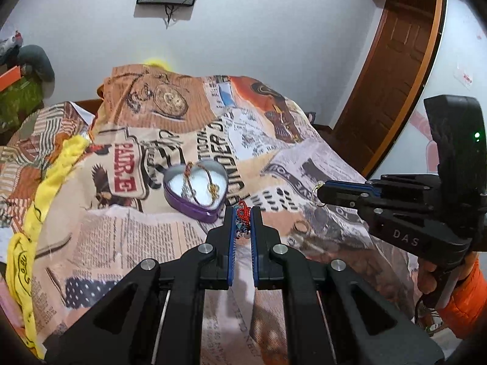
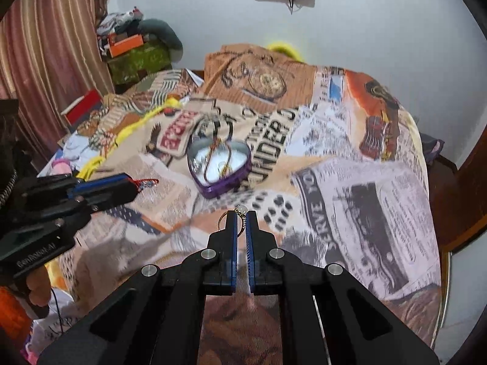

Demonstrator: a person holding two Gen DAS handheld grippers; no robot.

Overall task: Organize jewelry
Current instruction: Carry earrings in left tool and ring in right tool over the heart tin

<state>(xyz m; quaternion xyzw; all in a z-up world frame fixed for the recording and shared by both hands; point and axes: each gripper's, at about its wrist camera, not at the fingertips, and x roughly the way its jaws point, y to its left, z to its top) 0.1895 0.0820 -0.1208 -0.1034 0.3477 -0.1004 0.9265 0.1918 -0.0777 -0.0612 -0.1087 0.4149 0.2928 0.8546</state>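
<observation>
Jewelry is split: two bangles lie in the purple heart-shaped tin (image 1: 194,194) on the newsprint-patterned cloth (image 1: 146,243), with a loose ring (image 1: 299,227) near it. Left gripper (image 1: 242,213) pinches a red beaded piece (image 1: 242,210) just short of the tin; right gripper (image 2: 239,216) pinches a stone ring (image 2: 240,211).

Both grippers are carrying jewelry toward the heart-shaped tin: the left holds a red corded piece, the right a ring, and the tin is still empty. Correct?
Not quite: the heart-shaped tin already holds bangles, as the left wrist view shows. The left gripper does pinch the red corded piece, and the right gripper the ring.
</observation>
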